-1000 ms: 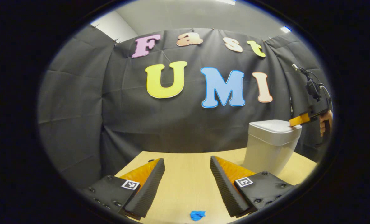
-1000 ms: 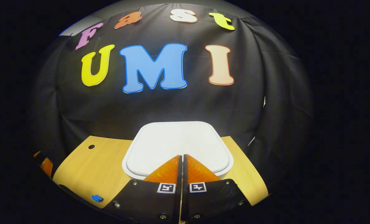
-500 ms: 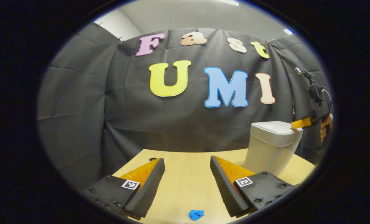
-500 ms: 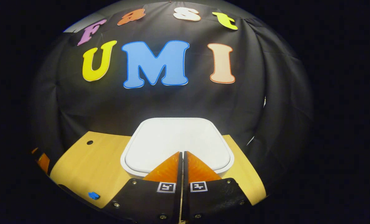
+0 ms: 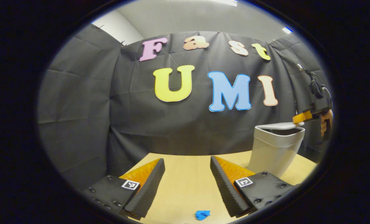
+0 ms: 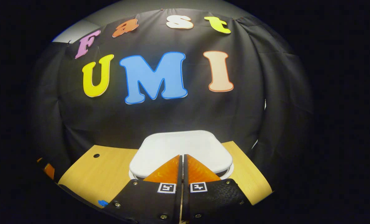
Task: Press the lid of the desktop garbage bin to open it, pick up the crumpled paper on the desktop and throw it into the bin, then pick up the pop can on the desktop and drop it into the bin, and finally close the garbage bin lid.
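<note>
Bin (image 5: pixel 276 149) on desk's right, lid (image 6: pixel 181 149) just popped ajar under pressed-together right gripper (image 6: pixel 182 161). Left gripper (image 5: pixel 186 177) spread, empty. Blue paper (image 5: pixel 202 214) still to bin; can unseen.

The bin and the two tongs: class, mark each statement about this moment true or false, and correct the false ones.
1. The bin's lid has lifted off the bin, leaving a dark gap under it. True.
2. The left tongs are shut. False: the fingers stand wide apart, with bare table between them.
3. The right tongs are shut, with nothing between the fingers. True.
4. A small blue scrap lies on top of the lid. False: it lies on the table near the left tongs.
5. The right tongs reach over the lid's near edge. True.
</note>
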Demonstrator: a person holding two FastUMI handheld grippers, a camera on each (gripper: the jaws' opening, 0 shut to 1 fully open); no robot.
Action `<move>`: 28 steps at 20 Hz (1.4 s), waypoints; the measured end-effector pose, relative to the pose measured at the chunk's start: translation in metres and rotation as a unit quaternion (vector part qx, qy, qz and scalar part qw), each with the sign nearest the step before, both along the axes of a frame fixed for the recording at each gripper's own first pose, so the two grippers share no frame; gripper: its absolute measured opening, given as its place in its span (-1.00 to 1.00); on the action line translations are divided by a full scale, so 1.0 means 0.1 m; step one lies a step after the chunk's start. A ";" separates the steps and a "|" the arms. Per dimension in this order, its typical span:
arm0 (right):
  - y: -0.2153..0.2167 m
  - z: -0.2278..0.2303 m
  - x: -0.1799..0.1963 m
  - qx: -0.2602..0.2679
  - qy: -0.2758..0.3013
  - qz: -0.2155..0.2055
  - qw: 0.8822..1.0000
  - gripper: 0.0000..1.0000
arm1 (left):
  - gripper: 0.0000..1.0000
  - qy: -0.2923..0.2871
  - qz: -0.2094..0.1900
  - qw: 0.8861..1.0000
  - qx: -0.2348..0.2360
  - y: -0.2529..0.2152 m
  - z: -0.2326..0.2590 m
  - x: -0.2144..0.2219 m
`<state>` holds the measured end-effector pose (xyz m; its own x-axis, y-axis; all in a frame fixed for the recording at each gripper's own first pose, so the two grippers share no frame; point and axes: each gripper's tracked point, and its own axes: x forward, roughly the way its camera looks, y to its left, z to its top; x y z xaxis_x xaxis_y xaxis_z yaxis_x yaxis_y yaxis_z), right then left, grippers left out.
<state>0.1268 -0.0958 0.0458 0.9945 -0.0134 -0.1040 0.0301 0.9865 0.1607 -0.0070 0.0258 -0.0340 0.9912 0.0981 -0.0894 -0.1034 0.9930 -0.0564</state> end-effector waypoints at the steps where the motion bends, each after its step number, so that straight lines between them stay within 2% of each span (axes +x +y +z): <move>1: -0.03 0.09 0.04 -0.007 -0.009 -0.004 1.000 -0.95 | 0.89 0.000 0.002 1.000 -0.003 0.01 0.01 -0.01; 4: -0.09 0.38 0.12 -0.005 -0.049 -0.016 0.999 -0.95 | 1.00 0.000 0.009 1.000 -0.013 0.05 0.02 -0.03; 7: -0.15 0.64 0.14 0.006 -0.090 -0.032 0.995 -0.96 | 1.00 -0.002 0.020 1.000 -0.016 0.14 0.02 -0.07; 12: -0.22 0.85 0.12 0.006 -0.123 -0.048 0.991 -0.96 | 1.00 0.004 0.027 0.999 -0.024 0.22 -0.04 -0.09; 13: -0.21 0.88 0.09 0.002 -0.127 -0.051 0.991 -0.95 | 0.93 0.005 0.028 0.999 -0.024 0.23 -0.04 -0.09; 14: -0.20 0.89 0.06 -0.005 -0.131 -0.052 0.990 -0.95 | 0.83 0.006 0.027 0.999 -0.023 0.23 -0.05 -0.09; 15: -0.19 0.90 0.02 -0.015 -0.132 -0.053 0.990 -0.95 | 0.83 0.006 0.026 0.999 -0.021 0.23 -0.06 -0.09; 16: -0.16 0.89 -0.02 -0.027 -0.133 -0.054 0.989 -0.95 | 1.00 0.006 0.025 1.000 -0.019 0.23 -0.05 -0.07; 19: -0.07 0.84 -0.16 -0.047 -0.130 -0.046 0.989 -0.96 | 1.00 0.004 0.017 1.000 -0.013 0.20 -0.04 -0.02; 20: -0.02 0.80 -0.21 -0.047 -0.127 -0.041 0.990 -0.96 | 0.83 0.005 0.014 1.000 -0.012 0.18 -0.05 -0.01; 23: 0.14 0.62 -0.35 -0.050 -0.109 -0.016 0.993 -0.96 | 1.00 0.009 0.001 1.000 -0.010 0.10 -0.07 0.04; 24: 0.19 0.52 -0.40 -0.054 -0.100 -0.009 0.993 -0.95 | 1.00 0.009 -0.004 1.000 -0.010 0.07 -0.07 0.05; 26: 0.27 0.33 -0.48 -0.065 -0.078 0.003 0.995 -0.74 | 1.00 0.009 -0.012 1.000 -0.010 0.02 -0.07 0.07; 27: 0.31 0.25 -0.52 -0.070 -0.069 0.007 0.995 -0.54 | 1.00 0.010 -0.016 1.000 -0.010 0.00 -0.07 0.09; 28: 0.38 0.17 -0.58 -0.073 -0.059 0.016 0.995 -0.46 | 1.00 0.010 -0.021 1.000 -0.011 -0.03 -0.09 0.10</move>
<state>0.0689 -0.0576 0.0627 0.9998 0.0123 0.0144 -0.0126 0.9998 0.0166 0.0031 0.0223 -0.0427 0.9924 0.0544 -0.1107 -0.0631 0.9951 -0.0764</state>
